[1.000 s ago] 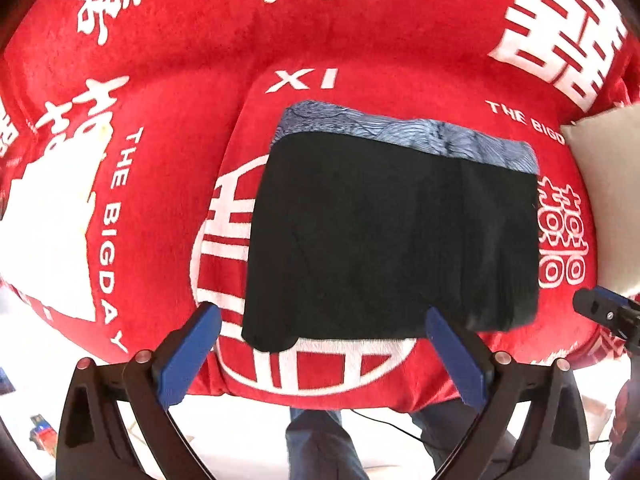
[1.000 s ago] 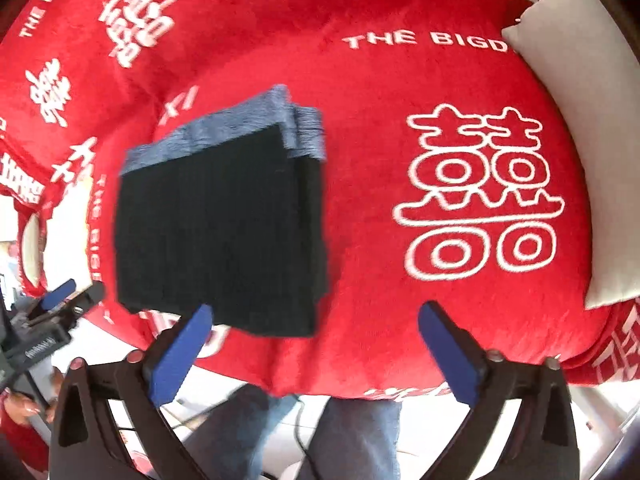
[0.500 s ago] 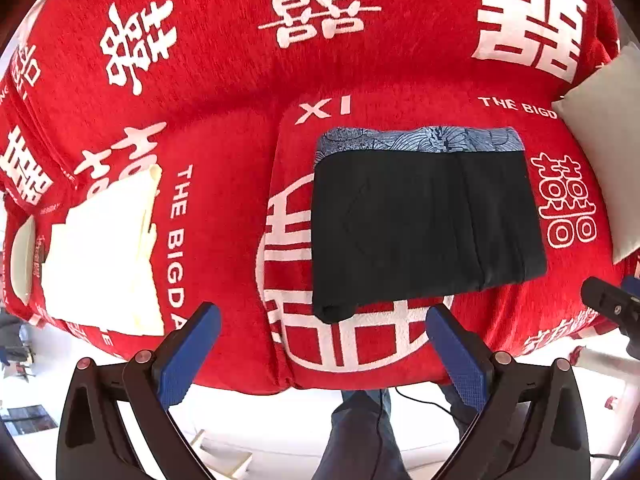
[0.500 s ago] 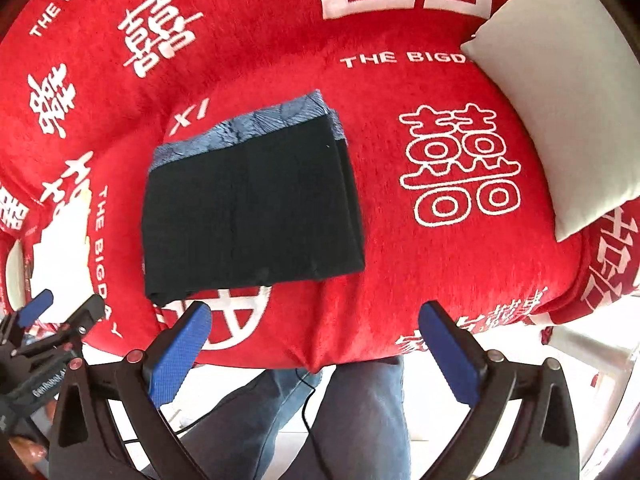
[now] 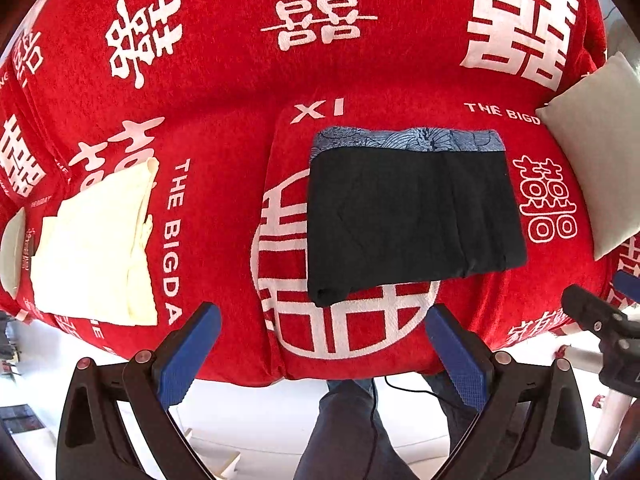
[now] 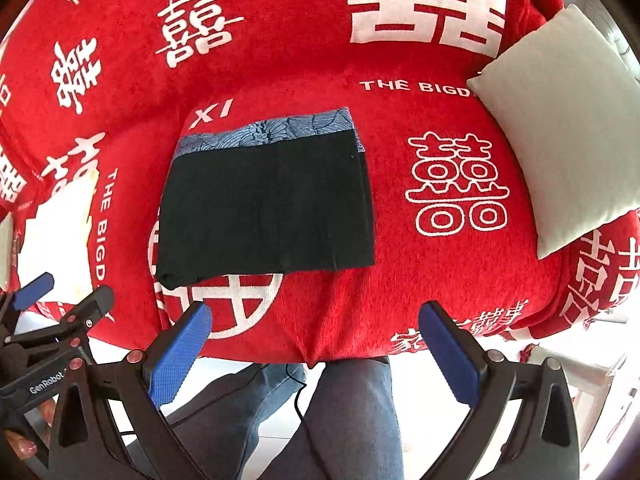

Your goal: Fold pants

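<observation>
As folded, black pants, blue-patterned waistband

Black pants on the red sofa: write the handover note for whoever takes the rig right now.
Left tool: open, empty, held off the front edge of the sofa cover.
Right tool: open, empty, also off the front edge.
Black pants: lying flat on the seat in a compact folded rectangle, patterned blue waistband toward the sofa back; neither tool touches them.
Nearby: a folded cream garment to the left, a grey cushion to the right.
Done: the fold looks finished.
Left: probably only tidying the near left corner, which sticks out a little.
</observation>
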